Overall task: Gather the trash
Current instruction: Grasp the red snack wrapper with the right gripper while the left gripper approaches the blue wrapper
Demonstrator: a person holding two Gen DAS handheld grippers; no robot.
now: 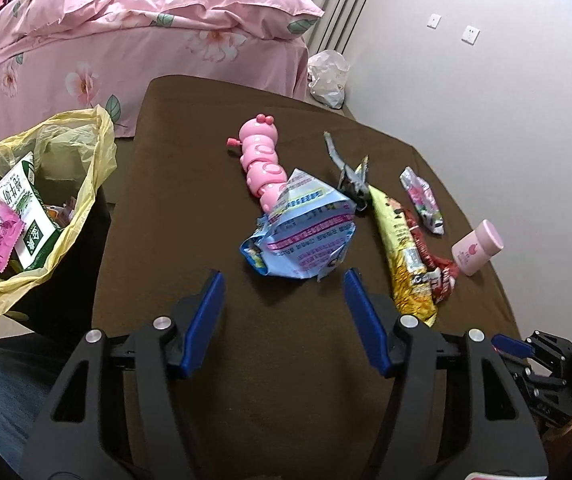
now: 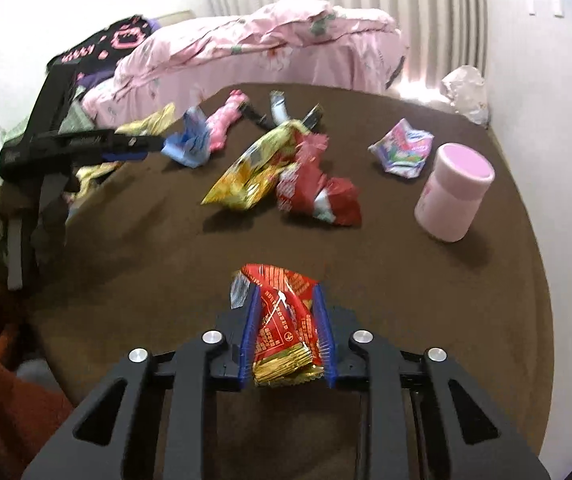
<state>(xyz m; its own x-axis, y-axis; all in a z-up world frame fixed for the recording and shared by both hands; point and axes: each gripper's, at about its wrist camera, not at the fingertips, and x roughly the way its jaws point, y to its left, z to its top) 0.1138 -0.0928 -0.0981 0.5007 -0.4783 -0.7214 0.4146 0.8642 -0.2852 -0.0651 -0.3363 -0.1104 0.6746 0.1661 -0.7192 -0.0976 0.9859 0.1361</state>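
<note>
Part done: some trash already in bag at 9 o'clock. Right tool clamped on red wrapper; left tool wide, empty. Several wrappers left on bench.

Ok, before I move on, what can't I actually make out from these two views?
- Pink caterpillar toy: lower end hidden under the blue wrapper, left wrist view.
- Yellow trash bag: its bottom is hidden by its contents and cut off by the image edge.
- Red wrapper in the right tongs: print too blurred to read.
- Left tongs: motion-blurred in the right wrist view.
</note>
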